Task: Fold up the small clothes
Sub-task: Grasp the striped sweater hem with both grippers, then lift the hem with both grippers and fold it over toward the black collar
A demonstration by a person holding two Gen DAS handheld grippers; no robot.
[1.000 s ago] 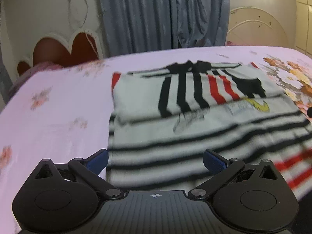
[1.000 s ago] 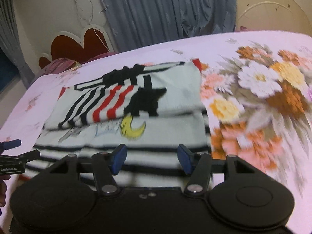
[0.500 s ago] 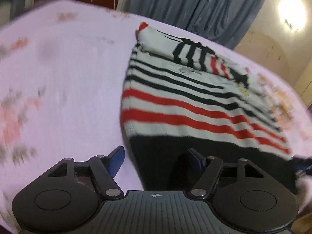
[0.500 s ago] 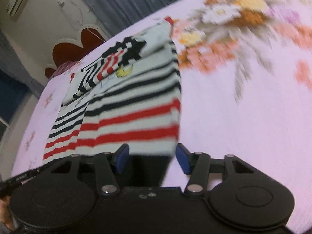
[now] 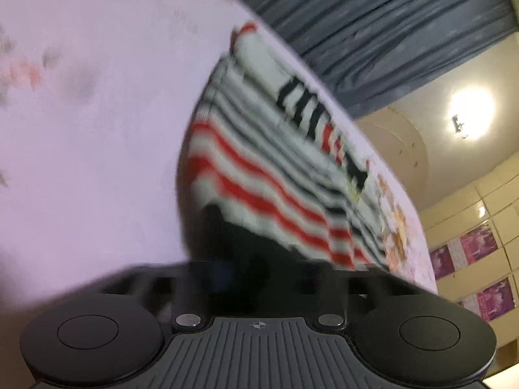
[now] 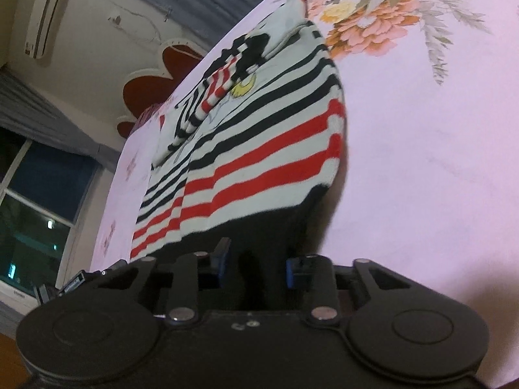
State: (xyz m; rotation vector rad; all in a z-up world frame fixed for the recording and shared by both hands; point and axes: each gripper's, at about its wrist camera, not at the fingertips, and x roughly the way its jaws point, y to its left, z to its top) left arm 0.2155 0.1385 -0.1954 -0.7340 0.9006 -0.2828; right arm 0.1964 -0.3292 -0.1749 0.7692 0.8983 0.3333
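Observation:
A small white sweater [image 6: 259, 162] with black and red stripes and a black hem lies on the pink bed sheet [image 6: 421, 129], sleeves folded over its chest. My right gripper [image 6: 256, 264] sits at the hem's right corner, and the black hem lies between its blue pads, which stand partly closed around it. In the blurred left wrist view the sweater [image 5: 275, 168] rises from the hem's left corner, and my left gripper [image 5: 256, 269] is at the black hem with its fingers closed in on the cloth.
The sheet has an orange and pink flower print [image 6: 373, 16] right of the sweater. A red heart-shaped headboard [image 6: 152, 84], grey curtains [image 5: 373, 32] and a wall air conditioner [image 6: 45, 19] are behind the bed.
Both grippers have dropped from above the sweater's middle to its black hem and narrowed their fingers onto it. The hem corners now lift off the sheet.

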